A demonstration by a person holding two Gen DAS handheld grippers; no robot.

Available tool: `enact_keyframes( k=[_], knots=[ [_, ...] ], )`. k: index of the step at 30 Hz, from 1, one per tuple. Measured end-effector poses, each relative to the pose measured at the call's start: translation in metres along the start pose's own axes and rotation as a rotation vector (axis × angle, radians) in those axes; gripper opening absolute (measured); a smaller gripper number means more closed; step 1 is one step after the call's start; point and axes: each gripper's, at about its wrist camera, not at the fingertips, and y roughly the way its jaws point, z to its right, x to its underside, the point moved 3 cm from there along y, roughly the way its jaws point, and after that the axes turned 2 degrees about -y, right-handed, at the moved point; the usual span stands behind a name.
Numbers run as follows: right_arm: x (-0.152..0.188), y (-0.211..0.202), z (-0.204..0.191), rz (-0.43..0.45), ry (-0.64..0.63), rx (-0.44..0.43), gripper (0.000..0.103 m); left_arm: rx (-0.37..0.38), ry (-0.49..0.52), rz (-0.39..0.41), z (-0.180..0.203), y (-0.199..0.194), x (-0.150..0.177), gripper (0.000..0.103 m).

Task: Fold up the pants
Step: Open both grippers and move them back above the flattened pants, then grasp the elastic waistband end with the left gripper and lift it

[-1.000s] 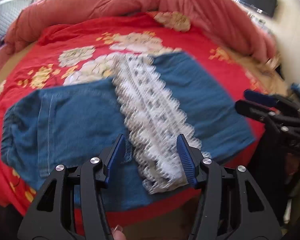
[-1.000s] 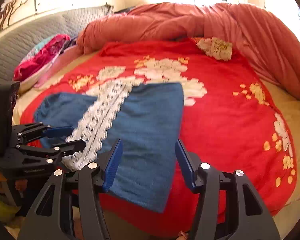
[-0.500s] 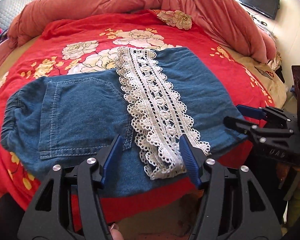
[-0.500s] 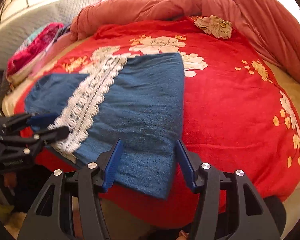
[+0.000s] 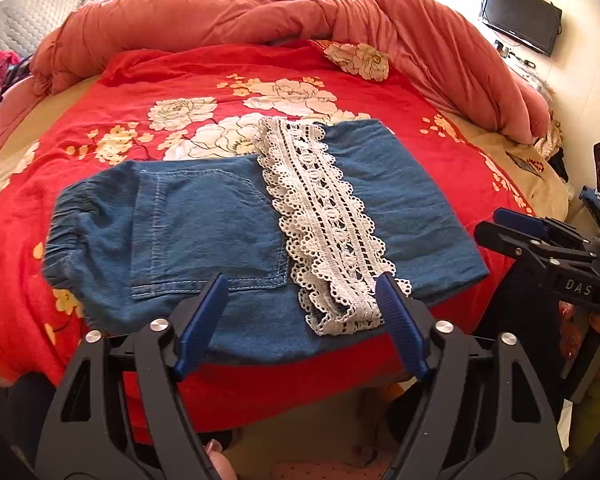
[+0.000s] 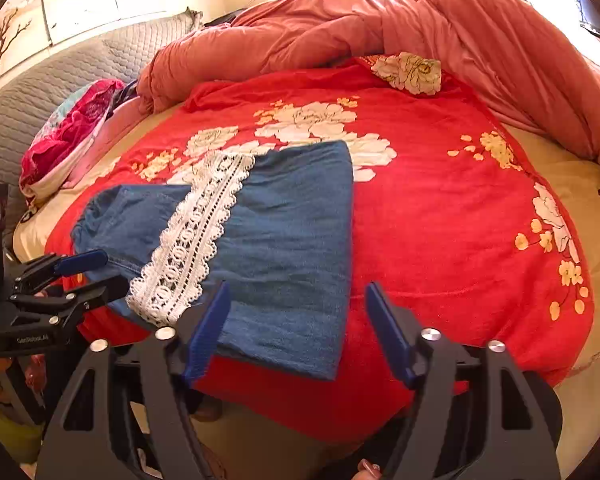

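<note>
At the near edge of the bed [image 5: 548, 184]: left tool [image 5: 302, 312], jaws spread wide and just opened further, nothing gripped, blue pads clear of the cloth. Right tool [image 6: 298, 312], likewise spread wide and just opened further, released, holding nothing. Both tools angled downward toward the bed; painted fingernails visible under the right tool's handle in the left view. Pants [image 5: 220, 232], blue denim, folded and lying flat on the red floral blanket [image 5: 220, 68], elastic waist to the left, white lace trim [image 5: 328, 224] running across the middle. Near hem lies just beyond both tools' tips. Rolled pink quilt [image 6: 420, 28] along the far side of the bed.
</note>
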Motion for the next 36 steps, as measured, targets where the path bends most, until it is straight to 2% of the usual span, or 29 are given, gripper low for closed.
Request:
enact_keyframes(
  k=[1, 3, 10, 11, 20, 36],
  knots=[
    [-0.001, -0.002, -0.001, 0.006, -0.001, 0.002, 0.074, 0.0, -0.002, 0.006, -0.001, -0.003, 0.0, 0.075],
    [-0.004, -0.006, -0.004, 0.013, -0.006, 0.019, 0.084, 0.0, -0.002, 0.015, -0.003, -0.006, -0.001, 0.08],
    [-0.014, -0.016, -0.014, 0.051, -0.018, 0.013, 0.087, -0.008, -0.014, 0.044, -0.015, -0.021, -0.003, 0.092],
    [-0.016, -0.017, -0.016, 0.052, -0.018, 0.011, 0.092, -0.01, -0.014, 0.053, -0.017, -0.023, -0.003, 0.094],
    [-0.03, -0.013, -0.039, 0.058, -0.078, 0.015, 0.094, -0.056, -0.04, 0.098, -0.044, -0.042, -0.003, 0.094],
    [-0.071, 0.035, -0.104, -0.003, -0.22, -0.095, 0.096, -0.122, -0.176, 0.088, -0.112, -0.037, 0.006, 0.094]
  ],
)
